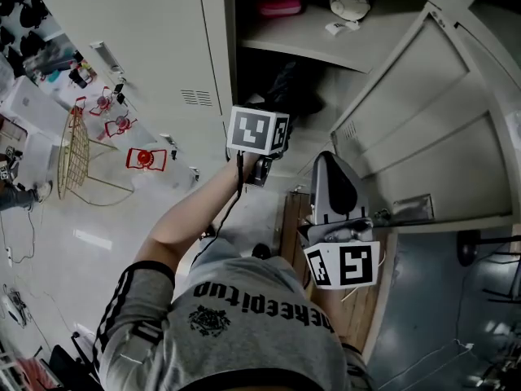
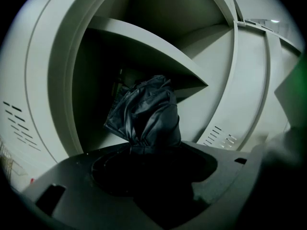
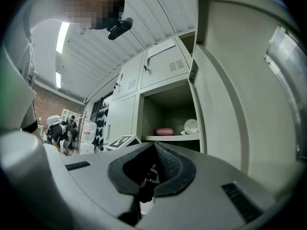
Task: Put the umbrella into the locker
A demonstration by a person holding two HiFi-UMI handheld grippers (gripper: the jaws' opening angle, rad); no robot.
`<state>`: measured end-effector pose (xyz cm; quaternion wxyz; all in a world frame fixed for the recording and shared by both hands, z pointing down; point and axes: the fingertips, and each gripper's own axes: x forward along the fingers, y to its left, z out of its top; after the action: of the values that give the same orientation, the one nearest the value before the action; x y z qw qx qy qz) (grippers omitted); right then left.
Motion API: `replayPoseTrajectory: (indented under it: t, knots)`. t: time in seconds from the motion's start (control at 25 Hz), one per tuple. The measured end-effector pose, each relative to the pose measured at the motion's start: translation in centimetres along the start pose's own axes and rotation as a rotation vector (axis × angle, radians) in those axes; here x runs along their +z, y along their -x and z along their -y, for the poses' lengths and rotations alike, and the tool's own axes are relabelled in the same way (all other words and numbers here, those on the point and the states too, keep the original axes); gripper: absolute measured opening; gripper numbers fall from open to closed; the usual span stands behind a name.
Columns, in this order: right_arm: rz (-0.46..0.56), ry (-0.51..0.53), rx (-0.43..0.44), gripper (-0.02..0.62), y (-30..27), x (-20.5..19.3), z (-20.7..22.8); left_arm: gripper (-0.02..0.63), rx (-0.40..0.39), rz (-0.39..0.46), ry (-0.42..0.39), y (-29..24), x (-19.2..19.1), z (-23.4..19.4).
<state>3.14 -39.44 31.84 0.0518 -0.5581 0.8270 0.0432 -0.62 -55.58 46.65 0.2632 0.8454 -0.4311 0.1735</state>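
Grey steel lockers lined the wall, one locker [image 1: 368,63] open. The left gripper [image 2: 144,153] was clamped on the folded black umbrella [image 2: 146,113], held at the compartment mouth under the shelf [image 2: 158,49]. The right gripper [image 3: 151,176] hung closed and empty. The umbrella probably needed pushing deeper, kept low, before release.
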Motion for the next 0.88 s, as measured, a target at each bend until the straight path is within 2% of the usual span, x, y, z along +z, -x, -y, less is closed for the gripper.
replayPoseTrajectory:
  t: [0.36,0.88]
  knots:
    - [-0.008,0.009,-0.004,0.002,0.7,0.0,0.2,0.275,0.053,-0.018,-0.052,-1.6,0.9,-0.2]
    - [-0.017,0.011,-0.027,0.002,1.3,-0.1,1.2,0.275,0.093,-0.058,-0.051,-4.4,1.9,-0.8]
